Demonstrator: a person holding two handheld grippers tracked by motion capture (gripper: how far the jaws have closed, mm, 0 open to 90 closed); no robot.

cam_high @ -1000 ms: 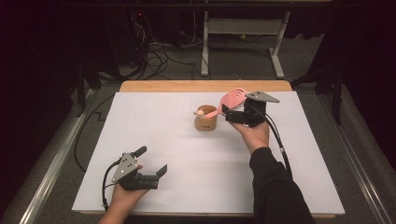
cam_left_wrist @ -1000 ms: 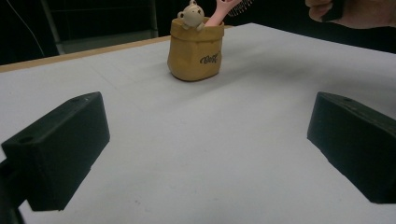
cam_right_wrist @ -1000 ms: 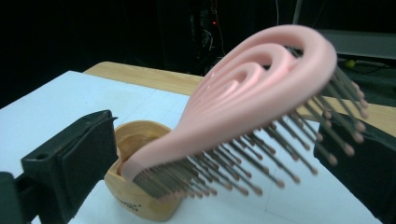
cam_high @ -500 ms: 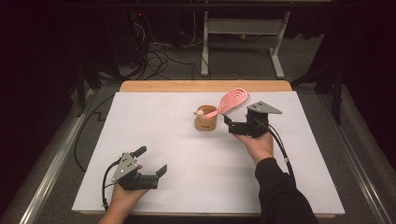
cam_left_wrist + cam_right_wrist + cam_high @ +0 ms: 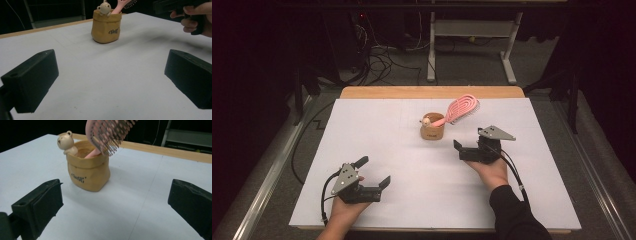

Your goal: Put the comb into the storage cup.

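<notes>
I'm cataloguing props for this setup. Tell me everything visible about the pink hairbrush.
The pink hairbrush looks like plastic, with an oval, slotted head and rows of short bristles. Its handle end sits inside the tan bag-shaped holder, next to the small bear figure on the rim. It leans tilted, the head sticking up and out past the holder's edge. Neither pair of tongs touches it; only the holder supports it.

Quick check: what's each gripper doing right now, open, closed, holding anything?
Left gripper: open, holding nothing.
Right gripper: open, holding nothing; the pink hairbrush stands in the pot.
</notes>
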